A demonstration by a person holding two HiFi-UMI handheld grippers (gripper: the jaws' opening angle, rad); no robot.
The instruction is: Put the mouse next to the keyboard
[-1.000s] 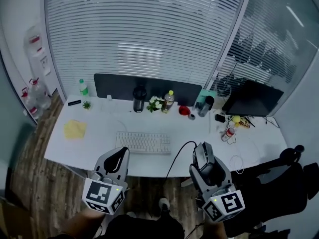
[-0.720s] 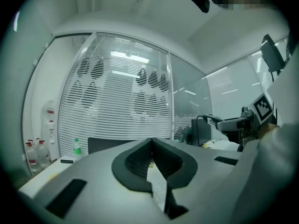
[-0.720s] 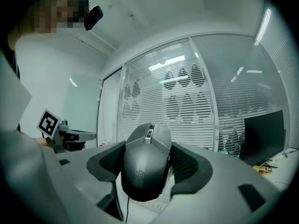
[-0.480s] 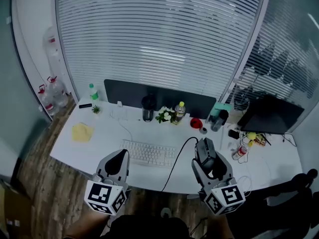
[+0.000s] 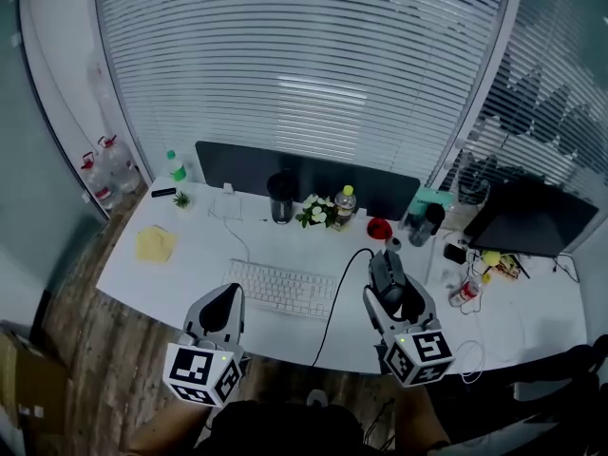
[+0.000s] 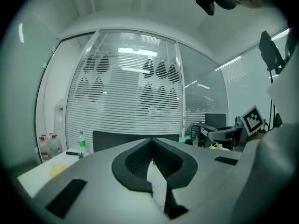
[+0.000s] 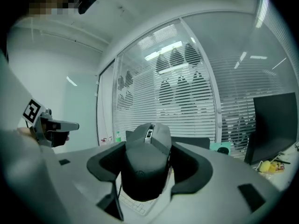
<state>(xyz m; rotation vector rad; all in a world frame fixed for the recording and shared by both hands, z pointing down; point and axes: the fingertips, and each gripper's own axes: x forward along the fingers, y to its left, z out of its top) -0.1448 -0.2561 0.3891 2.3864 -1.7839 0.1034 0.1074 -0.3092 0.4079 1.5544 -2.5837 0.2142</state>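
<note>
A black wired mouse (image 5: pixel 385 272) is clamped between the jaws of my right gripper (image 5: pixel 388 288), and it hangs above the white desk (image 5: pixel 190 269) just right of the white keyboard (image 5: pixel 280 288). Its black cable (image 5: pixel 334 316) runs down past the desk's front edge. In the right gripper view the mouse (image 7: pixel 147 164) fills the gap in the right gripper (image 7: pixel 149 148), with keyboard keys (image 7: pixel 133 205) below it. My left gripper (image 5: pixel 226 302) is shut and holds nothing, near the front edge left of the keyboard. In the left gripper view the left gripper (image 6: pixel 152 141) has its tips together.
Along the back of the desk stand a dark divider panel (image 5: pixel 304 174), a black tumbler (image 5: pixel 281 198), flowers (image 5: pixel 315 214), a yellow-capped bottle (image 5: pixel 346 205) and a red cup (image 5: pixel 379 228). A yellow cloth (image 5: pixel 155 243) lies far left. A dark monitor (image 5: pixel 532 218) and clutter sit at the right.
The head view has shifted and the desk now sits lower and closer in it. The right gripper has carried the mouse forward from the desk's front edge to beside the keyboard's right end.
</note>
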